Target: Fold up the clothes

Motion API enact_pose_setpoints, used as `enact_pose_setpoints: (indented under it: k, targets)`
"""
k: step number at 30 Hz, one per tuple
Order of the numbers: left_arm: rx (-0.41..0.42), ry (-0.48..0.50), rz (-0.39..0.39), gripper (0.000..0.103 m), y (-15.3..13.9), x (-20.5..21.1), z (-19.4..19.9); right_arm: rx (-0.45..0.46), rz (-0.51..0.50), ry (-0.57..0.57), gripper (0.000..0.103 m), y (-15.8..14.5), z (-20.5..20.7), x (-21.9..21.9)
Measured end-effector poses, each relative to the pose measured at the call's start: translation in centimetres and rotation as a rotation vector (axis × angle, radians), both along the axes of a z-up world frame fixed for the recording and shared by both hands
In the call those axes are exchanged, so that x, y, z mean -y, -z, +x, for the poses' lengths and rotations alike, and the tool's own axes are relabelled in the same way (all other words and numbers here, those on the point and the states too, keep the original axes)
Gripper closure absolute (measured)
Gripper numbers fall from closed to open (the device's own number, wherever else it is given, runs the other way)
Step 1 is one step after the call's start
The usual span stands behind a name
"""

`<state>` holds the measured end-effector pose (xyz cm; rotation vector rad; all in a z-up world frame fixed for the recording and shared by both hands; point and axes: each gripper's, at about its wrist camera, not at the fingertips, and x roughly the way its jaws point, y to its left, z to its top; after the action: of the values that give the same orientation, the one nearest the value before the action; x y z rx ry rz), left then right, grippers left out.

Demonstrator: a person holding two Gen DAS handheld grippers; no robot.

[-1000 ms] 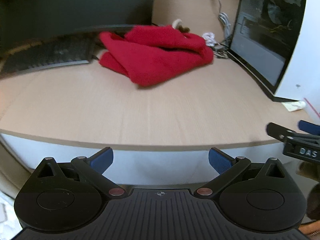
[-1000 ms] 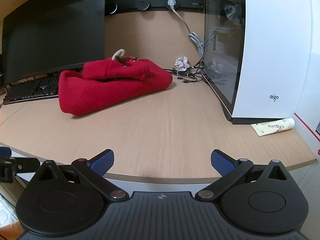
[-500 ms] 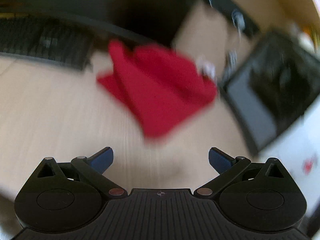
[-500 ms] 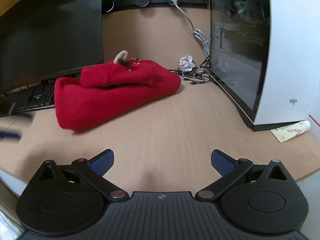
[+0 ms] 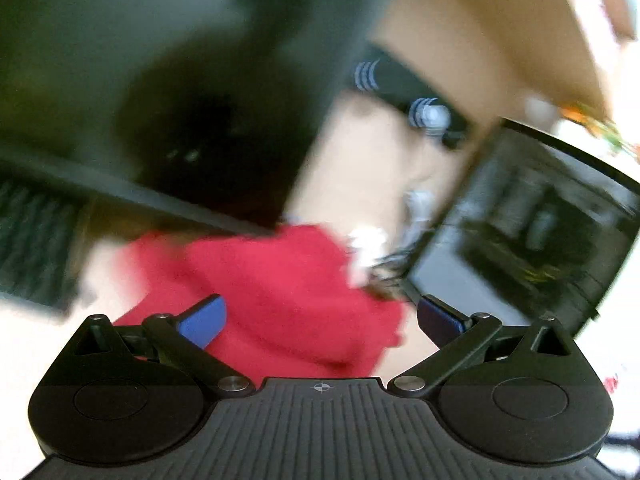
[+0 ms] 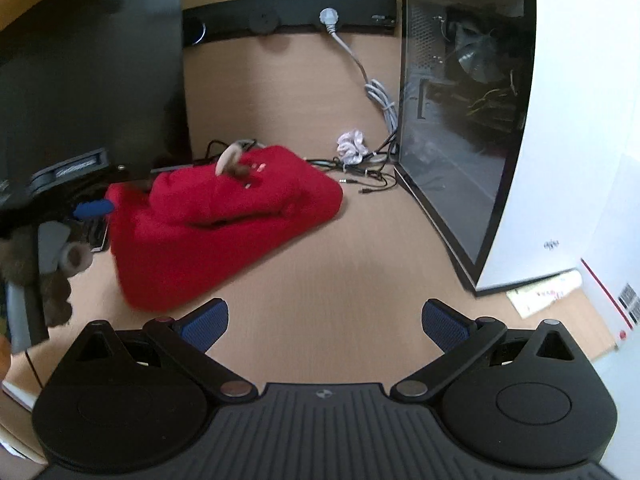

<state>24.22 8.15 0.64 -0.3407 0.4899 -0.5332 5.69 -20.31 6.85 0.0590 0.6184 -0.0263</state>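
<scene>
A red fleece garment (image 6: pixel 224 224) lies bunched on the wooden desk (image 6: pixel 340 280), with a small beige and brown trim on top. My left gripper (image 5: pixel 320 318) is open right over the garment (image 5: pixel 280 292), its blue pads wide apart; that view is blurred by motion. Seen from the right wrist, the left gripper (image 6: pixel 92 208) shows at the garment's left end, held by a gloved hand. My right gripper (image 6: pixel 324 320) is open above bare desk, short of the garment, nothing between its fingers.
A black monitor (image 6: pixel 88 80) and keyboard (image 5: pixel 32 240) stand at the back left. A white PC case with a glass side (image 6: pixel 480 140) fills the right. Cables and a crumpled tissue (image 6: pixel 352 146) lie behind the garment. A flat tube (image 6: pixel 544 292) lies by the case.
The left gripper swept forward fast and now hangs over the red garment. The right gripper also moved forward over the desk toward it. Both stayed open.
</scene>
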Motion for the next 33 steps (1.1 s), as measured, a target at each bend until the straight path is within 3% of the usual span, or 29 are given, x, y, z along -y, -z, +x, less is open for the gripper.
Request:
enact_pose_setpoints:
  k: [4, 6, 9, 11, 14, 18, 21, 23, 26, 30, 33]
  targets:
    - [-0.212, 0.094, 0.097, 0.0, 4.5, 3.5, 3.8, -0.024, 0.064, -0.103, 0.0, 1.2, 4.8, 2.4]
    - [-0.191, 0.105, 0.152, 0.0, 5.0, 4.2, 3.4, -0.031, 0.012, -0.158, 0.0, 1.3, 8.0, 1.9]
    - [-0.16, 0.115, 0.236, 0.0, 5.6, 5.1, 2.4, 0.058, -0.089, -0.292, 0.0, 0.9, 11.8, 0.5]
    - [-0.169, 0.103, 0.259, 0.0, 5.9, 5.6, 1.7, 0.07, -0.054, -0.343, 0.0, 0.9, 15.0, -0.1]
    - [-0.181, 0.086, 0.268, 0.0, 6.3, 6.1, 0.9, 0.016, 0.091, -0.45, 0.0, 2.2, 21.0, -0.5]
    - [-0.203, 0.084, 0.271, 0.0, 5.9, 5.8, 0.0, -0.035, 0.21, -0.492, 0.0, 5.1, 28.8, -1.0]
    - [-0.219, 0.082, 0.272, 0.0, 5.5, 5.6, -0.7, -0.16, 0.455, -0.551, 0.0, 8.3, 32.8, -0.1]
    - [-0.231, 0.082, 0.273, 0.0, 5.3, 5.5, -1.2, -0.181, 0.557, -0.549, 0.0, 9.4, 32.6, 0.5]
    - [-0.256, 0.113, 0.283, 0.0, 4.7, 4.8, -3.1, -0.234, 0.556, -0.592, 0.0, 9.8, 29.9, 0.3]
    - [-0.273, 0.165, 0.286, 0.0, 4.2, 2.5, -6.7, -0.299, 0.553, -0.615, 0.0, 9.6, 22.7, -0.5]
    - [-0.272, 0.125, 0.244, 0.0, 4.2, 0.5, -7.0, -0.241, 0.592, -0.687, 0.0, 6.7, 20.7, -1.4]
